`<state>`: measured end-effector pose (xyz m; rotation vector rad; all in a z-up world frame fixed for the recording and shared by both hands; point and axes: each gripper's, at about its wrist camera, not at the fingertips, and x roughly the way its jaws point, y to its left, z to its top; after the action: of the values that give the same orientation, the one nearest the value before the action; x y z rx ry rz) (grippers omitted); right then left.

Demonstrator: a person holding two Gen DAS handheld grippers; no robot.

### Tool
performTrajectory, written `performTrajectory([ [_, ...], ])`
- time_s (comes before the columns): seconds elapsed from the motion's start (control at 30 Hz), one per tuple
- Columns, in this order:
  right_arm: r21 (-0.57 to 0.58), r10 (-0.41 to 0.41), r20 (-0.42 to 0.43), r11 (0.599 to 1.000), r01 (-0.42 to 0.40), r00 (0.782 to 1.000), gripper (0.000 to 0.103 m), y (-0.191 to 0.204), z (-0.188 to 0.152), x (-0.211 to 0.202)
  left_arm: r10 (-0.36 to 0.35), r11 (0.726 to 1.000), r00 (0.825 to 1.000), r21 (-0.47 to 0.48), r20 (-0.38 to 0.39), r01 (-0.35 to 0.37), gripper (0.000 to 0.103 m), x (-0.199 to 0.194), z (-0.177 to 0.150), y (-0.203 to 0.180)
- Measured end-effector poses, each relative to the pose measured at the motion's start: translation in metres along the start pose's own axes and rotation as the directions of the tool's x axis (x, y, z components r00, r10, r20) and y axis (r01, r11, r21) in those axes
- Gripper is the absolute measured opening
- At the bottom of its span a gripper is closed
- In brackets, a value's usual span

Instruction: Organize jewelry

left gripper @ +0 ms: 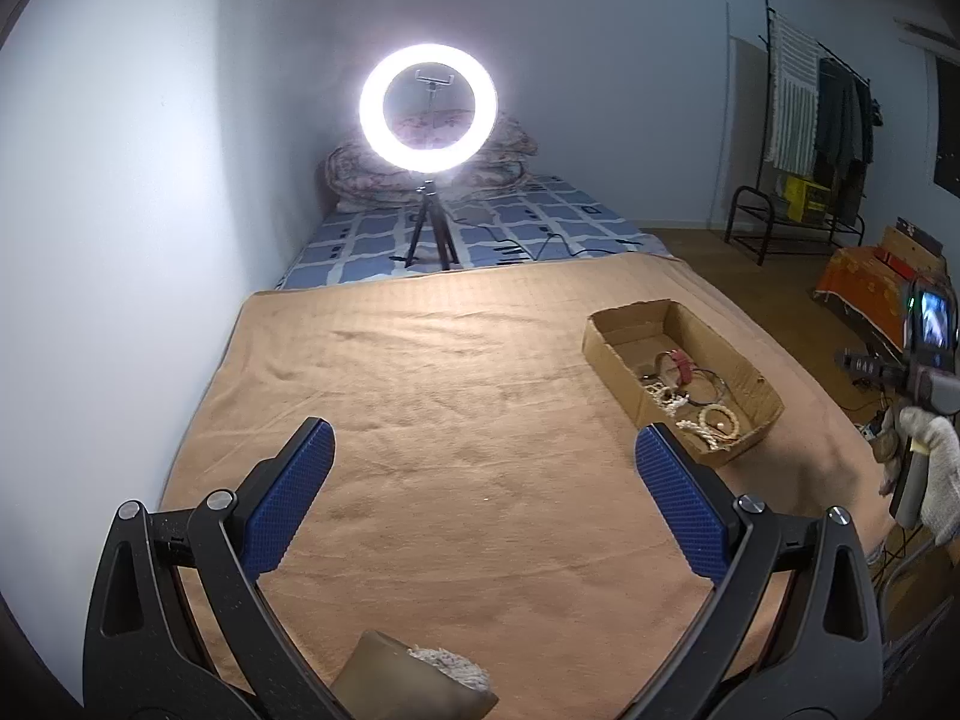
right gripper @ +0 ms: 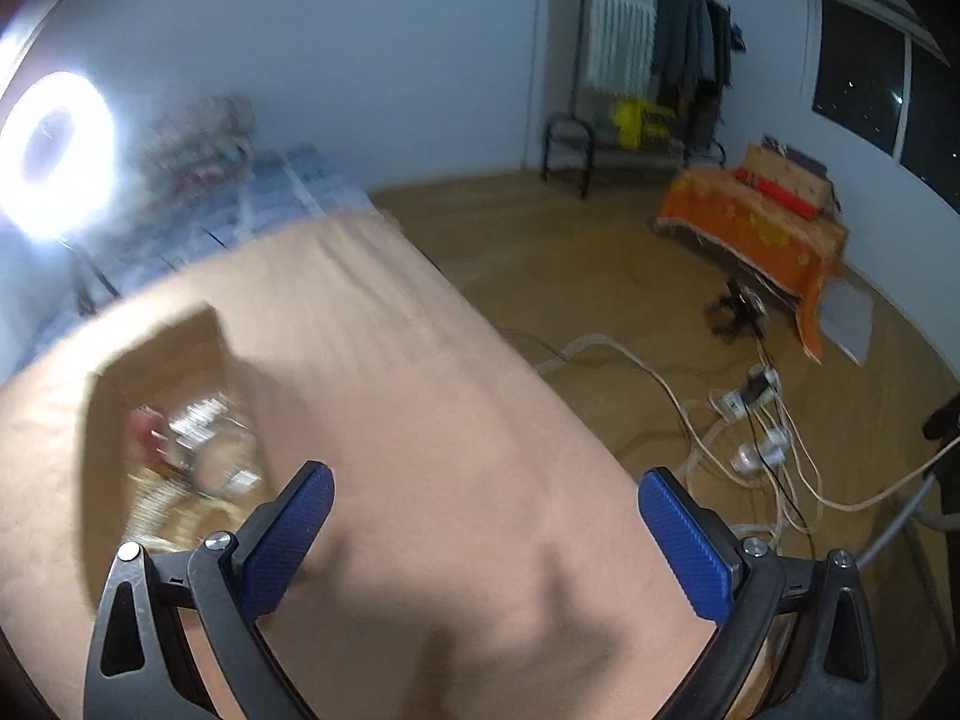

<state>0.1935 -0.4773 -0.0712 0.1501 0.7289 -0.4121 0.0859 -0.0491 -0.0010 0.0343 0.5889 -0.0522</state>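
A shallow cardboard box (left gripper: pixel 744 369) lies on a tan blanket (left gripper: pixel 456 396) to the right of centre. Inside it sit a red watch strap (left gripper: pixel 680 361), dark hoops (left gripper: pixel 708 387) and pale bead bracelets (left gripper: pixel 717 420). My left gripper (left gripper: pixel 483 450) hovers open over the bare blanket, left of the box, with nothing between its blue pads. The right wrist view is blurred. There the box (right gripper: pixel 108 402) and its jumbled jewelry (right gripper: pixel 192 438) sit at the left, and my right gripper (right gripper: pixel 486 489) stands open above the blanket (right gripper: pixel 420 420), just right of the box. A gloved hand (left gripper: pixel 936 468) holds the right tool.
A lit ring light (left gripper: pixel 428 108) on a tripod stands on a blue patterned mattress (left gripper: pixel 480 228) beyond the blanket. A wall runs along the left. A clothes rack (right gripper: pixel 660 48), an orange-covered low stand (right gripper: pixel 756 222) and loose cables with power strips (right gripper: pixel 750 414) occupy the floor at the right.
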Motion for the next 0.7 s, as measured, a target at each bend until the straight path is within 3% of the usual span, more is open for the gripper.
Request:
performTrajectory([
  [0.27,-0.103,0.167,0.126,0.983,-0.154,0.978,0.103,0.061,-0.008,-0.081,-0.023,0.999,1.0,0.024,0.003,0.023,0.102,-0.005,0.0,-0.02],
  [0.47,-0.239,0.206,0.219,0.959,-0.152,0.954,0.103,0.099,-0.021,-0.121,-0.032,0.999,0.999,0.038,-0.003,0.032,0.102,-0.004,-0.001,-0.031],
  [0.7,-0.285,0.257,0.198,0.938,-0.195,0.946,0.103,0.125,-0.035,-0.135,-0.054,0.997,0.999,0.059,-0.007,0.055,0.102,-0.005,-0.002,-0.043],
])
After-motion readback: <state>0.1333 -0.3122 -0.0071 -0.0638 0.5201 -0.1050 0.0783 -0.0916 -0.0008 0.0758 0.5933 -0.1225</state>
